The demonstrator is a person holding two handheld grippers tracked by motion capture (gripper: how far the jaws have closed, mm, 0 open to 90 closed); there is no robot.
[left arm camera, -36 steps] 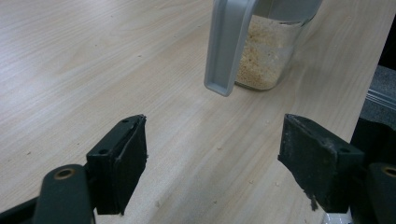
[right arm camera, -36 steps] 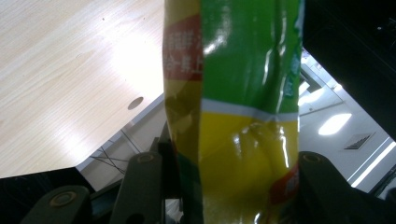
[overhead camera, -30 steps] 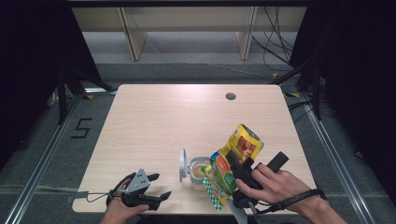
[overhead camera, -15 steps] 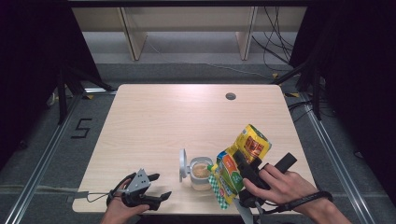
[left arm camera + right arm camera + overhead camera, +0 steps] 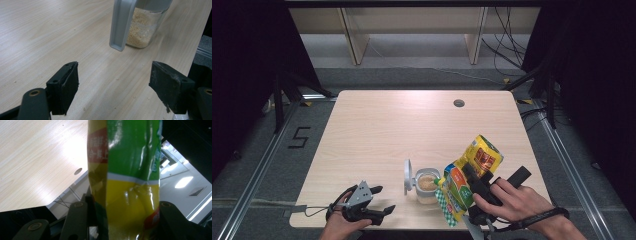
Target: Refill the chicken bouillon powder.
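While clamped in the right gripper (image 5: 468,186), crinkly yellow-green foil bag (image 5: 467,180) tipped over clear glass jar (image 5: 427,186) of beige grains: pouring step. Left gripper (image 5: 379,207) open, empty. Next, judged: steeper tilt, mouth kept above jar.

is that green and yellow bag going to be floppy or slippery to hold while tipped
Probably floppy: the bag creases and bends where the right gripper clamps it. Its glossy film could slip. Tipped towards the open jar, its contents may shift suddenly.
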